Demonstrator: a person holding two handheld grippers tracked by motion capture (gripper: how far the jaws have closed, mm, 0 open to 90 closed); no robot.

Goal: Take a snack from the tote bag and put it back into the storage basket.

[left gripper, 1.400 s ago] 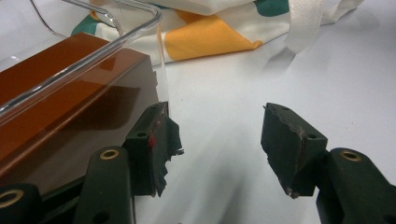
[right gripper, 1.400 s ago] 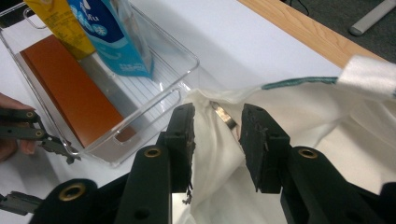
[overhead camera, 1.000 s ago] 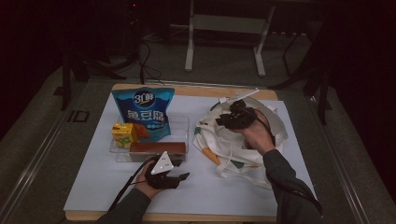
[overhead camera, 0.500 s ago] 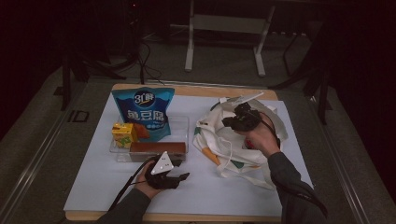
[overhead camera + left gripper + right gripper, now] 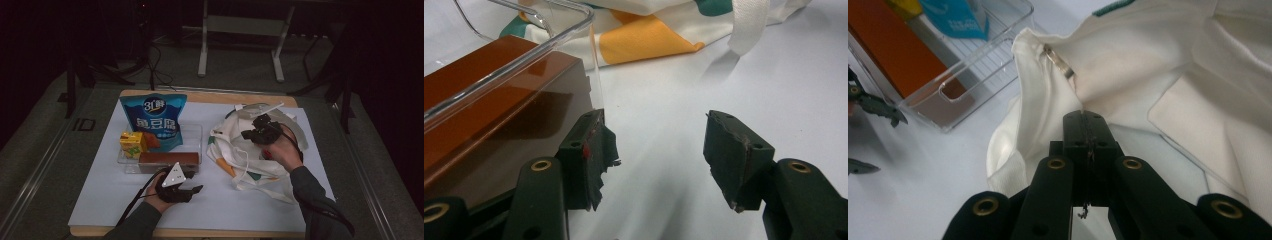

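Observation:
A white tote bag (image 5: 250, 165) with orange and green patches lies crumpled on the right of the table. My right gripper (image 5: 257, 131) sits over its opening. Its jaws have just been closing and now stand together (image 5: 1084, 117), pinching the bag's (image 5: 1148, 65) hemmed rim at their tips. My left gripper (image 5: 196, 181) rests on the white sheet near the front, open with nothing between its pads (image 5: 656, 145). Its left fingertip (image 5: 591, 145) is beside the corner of a clear tray (image 5: 549, 42) that holds a brown box (image 5: 484, 100).
The clear tray (image 5: 192, 137) at centre left also holds a blue snack pouch (image 5: 155, 117) standing upright and a yellow drink carton (image 5: 132, 142), with the brown box (image 5: 167, 158) along its near side. Metal stand legs (image 5: 202, 55) rise behind the table.
The right gripper's jaws have come together on the bag's rim, and the hand has shifted slightly nearer. The left gripper has stayed where it was.

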